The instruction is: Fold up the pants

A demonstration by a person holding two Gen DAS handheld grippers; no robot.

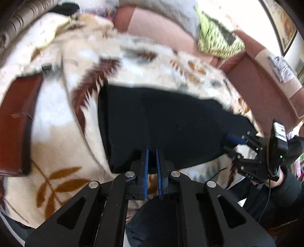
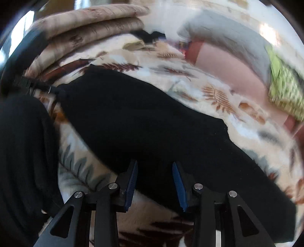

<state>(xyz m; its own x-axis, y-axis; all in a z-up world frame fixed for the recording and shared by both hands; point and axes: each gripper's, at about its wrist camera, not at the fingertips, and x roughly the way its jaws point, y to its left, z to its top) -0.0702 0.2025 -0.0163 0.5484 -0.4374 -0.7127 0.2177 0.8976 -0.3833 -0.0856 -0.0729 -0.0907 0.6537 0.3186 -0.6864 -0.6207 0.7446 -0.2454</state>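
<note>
Black pants (image 1: pixel 171 123) lie spread across a cream blanket with brown leaf prints (image 1: pixel 57 133). My left gripper (image 1: pixel 152 152) is shut at the pants' near edge, with dark cloth pinched between its blue pads. In the right wrist view the pants (image 2: pixel 142 123) run from upper left to lower right. My right gripper (image 2: pixel 154 169) hovers over their near edge, jaws apart and nothing pressed between the pads. The left wrist view shows that right gripper (image 1: pixel 229 144) at the pants' right end, held by a hand in a dark sleeve (image 1: pixel 281 190).
A brown wooden board (image 1: pixel 17 123) lies on the blanket at the left. A green patterned cloth (image 1: pixel 218 38) and a grey cloth (image 1: pixel 171 11) rest on the pink sofa (image 1: pixel 266 85) behind. Striped cushions (image 2: pixel 85 22) sit at the far end. A dark sleeve (image 2: pixel 19 152) fills the left.
</note>
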